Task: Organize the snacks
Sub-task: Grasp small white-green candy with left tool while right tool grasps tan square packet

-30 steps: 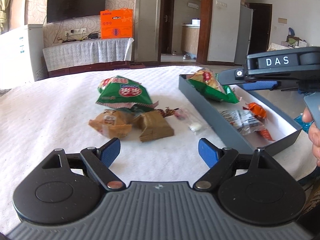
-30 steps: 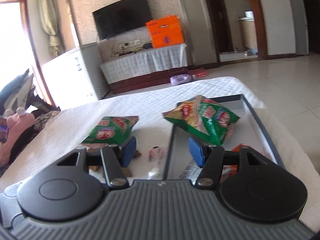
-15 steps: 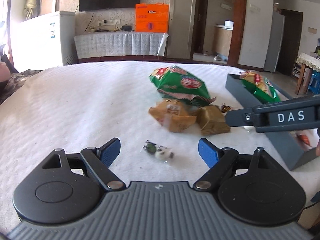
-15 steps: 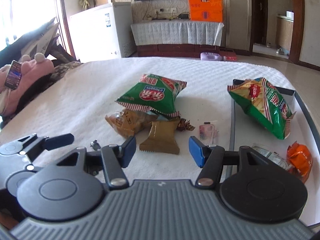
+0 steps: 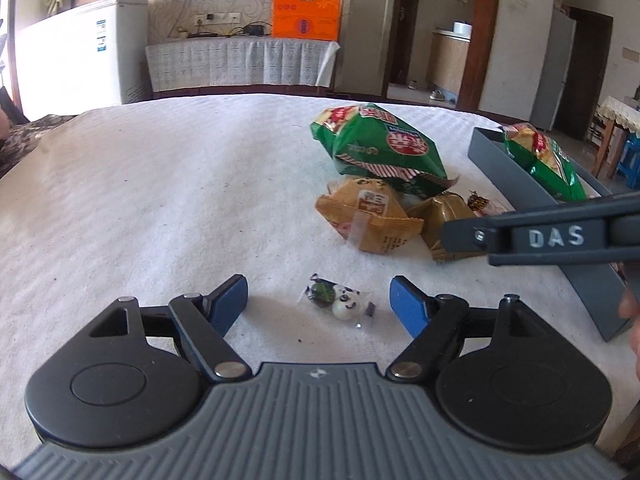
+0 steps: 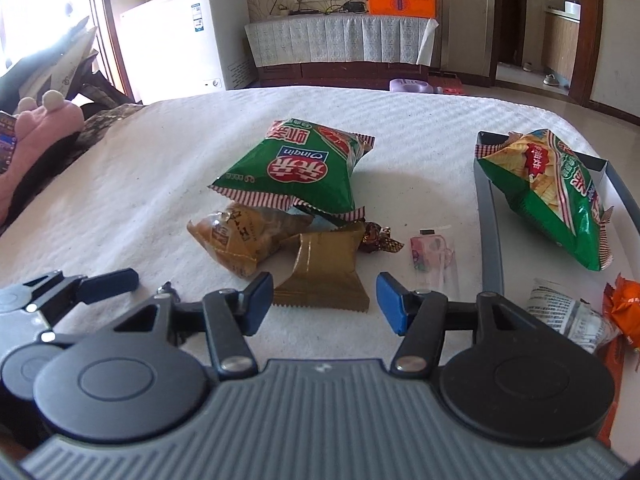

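Note:
A small clear candy packet (image 5: 336,304) with a green and a white ball lies on the white cloth between the blue fingers of my left gripper (image 5: 318,304). Its jaws are closing and the pads do not touch it. My right gripper (image 6: 326,304) stands open just short of a brown packet (image 6: 324,268), which lies next to a tan packet (image 6: 240,236) and under a green chip bag (image 6: 296,168). A grey tray (image 6: 490,232) at the right holds a second green chip bag (image 6: 552,192), a clear printed packet (image 6: 568,312) and an orange packet (image 6: 624,308).
A pink candy packet (image 6: 430,250) and a dark wrapped candy (image 6: 376,236) lie between the pile and the tray. A pink plush (image 6: 36,128) sits past the table's left edge. A hand (image 5: 634,320) shows at the right behind the right gripper's arm (image 5: 540,236).
Both grippers swung left and sank. The left one came from the pile to the small candy packet and narrowed slightly. The right one left the tray for the brown packet.

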Tool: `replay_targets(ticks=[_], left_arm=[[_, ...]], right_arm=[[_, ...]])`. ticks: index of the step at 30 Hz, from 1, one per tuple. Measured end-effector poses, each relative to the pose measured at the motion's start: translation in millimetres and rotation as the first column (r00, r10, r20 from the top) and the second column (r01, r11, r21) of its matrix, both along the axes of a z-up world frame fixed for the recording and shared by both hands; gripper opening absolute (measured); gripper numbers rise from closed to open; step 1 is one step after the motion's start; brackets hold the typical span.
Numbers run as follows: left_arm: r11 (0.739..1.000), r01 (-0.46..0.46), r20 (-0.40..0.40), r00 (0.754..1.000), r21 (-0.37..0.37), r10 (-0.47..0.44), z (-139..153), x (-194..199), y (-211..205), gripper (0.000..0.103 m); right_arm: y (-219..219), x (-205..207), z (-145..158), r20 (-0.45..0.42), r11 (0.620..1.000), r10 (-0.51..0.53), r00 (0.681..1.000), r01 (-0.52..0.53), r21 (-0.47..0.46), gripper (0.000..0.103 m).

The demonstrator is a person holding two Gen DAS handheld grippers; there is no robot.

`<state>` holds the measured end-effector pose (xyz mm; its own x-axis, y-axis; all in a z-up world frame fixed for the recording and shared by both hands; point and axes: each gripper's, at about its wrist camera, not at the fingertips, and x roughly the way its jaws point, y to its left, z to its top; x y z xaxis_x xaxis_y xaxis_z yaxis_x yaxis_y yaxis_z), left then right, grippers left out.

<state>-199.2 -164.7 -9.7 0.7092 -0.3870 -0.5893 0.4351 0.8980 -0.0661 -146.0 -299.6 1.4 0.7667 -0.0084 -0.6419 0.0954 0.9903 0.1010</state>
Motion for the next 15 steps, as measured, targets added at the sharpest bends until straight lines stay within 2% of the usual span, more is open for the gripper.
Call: replay_targets(ticks=[5,11,13,15], left_arm=[[1.000,0.013,0.006,1.000,0.004,-0.013,-1,2,-5,0.080],[1.000,0.025,0.022,0.999,0.012,-0.025,-2,-1,-5,0.061],[1.000,0.023,0.021,1.000,0.003,-0.024,-1,-1,-4,0.045],[1.000,0.021,0.014,1.000,-0.011,-0.021,0,-1,-2,0.041]], right_arm=[[0,11,-6,-0.018,1.000,-0.022,1.000,0.022,0.007,0.058],[9,17,-10,-0.034,0.999,0.011,0.999,-0.012,-0.029,0.051],[8,15,-8,-0.034,1.000,0.019,0.999,-0.020,-0.023,0.050],[6,11,-6,-0.033,1.000,0.024,0.999,-0.025,-0.013,0.049]])
